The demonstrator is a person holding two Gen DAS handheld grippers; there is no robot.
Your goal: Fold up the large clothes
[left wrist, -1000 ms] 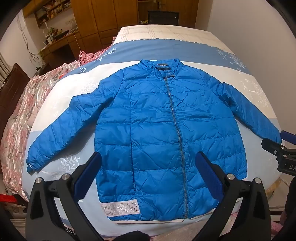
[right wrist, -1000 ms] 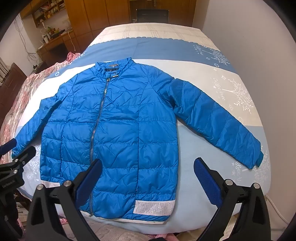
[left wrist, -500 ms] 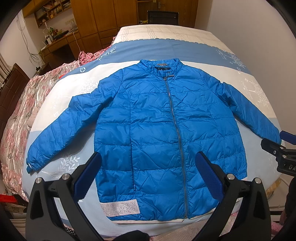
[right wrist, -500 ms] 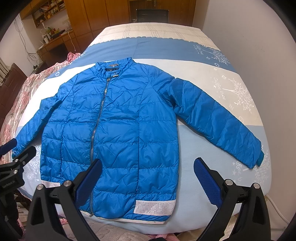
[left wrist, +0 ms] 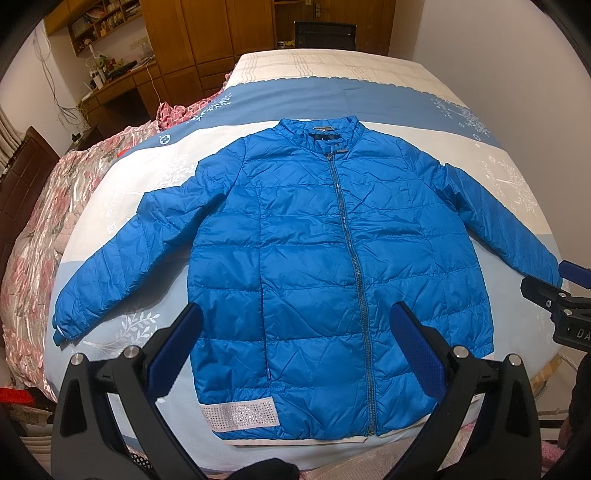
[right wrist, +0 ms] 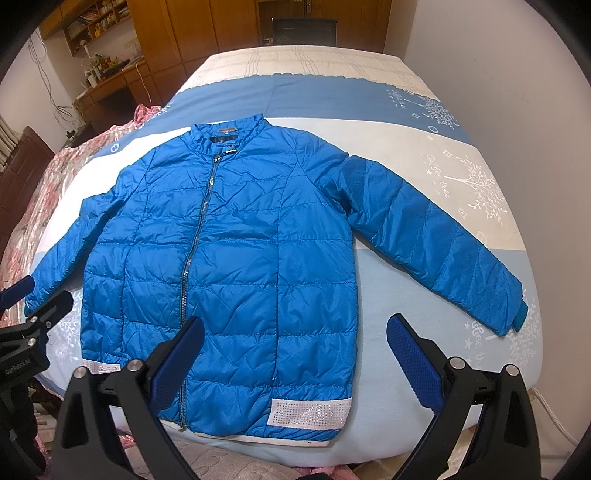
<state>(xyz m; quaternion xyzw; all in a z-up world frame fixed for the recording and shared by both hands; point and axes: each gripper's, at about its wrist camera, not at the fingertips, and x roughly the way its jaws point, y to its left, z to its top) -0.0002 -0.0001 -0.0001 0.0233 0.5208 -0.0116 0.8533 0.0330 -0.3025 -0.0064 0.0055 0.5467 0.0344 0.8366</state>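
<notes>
A blue quilted jacket (left wrist: 314, 266) (right wrist: 236, 266) lies flat and zipped on the bed, collar at the far end, both sleeves spread outward. Silver-white studded patches mark its hem. My left gripper (left wrist: 295, 350) hovers open above the lower front of the jacket, holding nothing. My right gripper (right wrist: 295, 354) is also open and empty, over the jacket's lower right side and the bare sheet. In each wrist view the other gripper shows at the frame edge: the right gripper's body (left wrist: 561, 306) by the right cuff, and the left gripper's body (right wrist: 33, 321) by the left cuff.
The bed (left wrist: 332, 92) carries a blue, white and cream sheet. A pink floral quilt (left wrist: 48, 221) is bunched along its left side. A white wall (right wrist: 517, 74) runs close on the right. Wooden wardrobes, a desk (left wrist: 122, 81) and a dark chair (left wrist: 325, 35) stand beyond.
Almost nothing differs. Both grippers stay open at the same height, with only a very slight drift of the views.
</notes>
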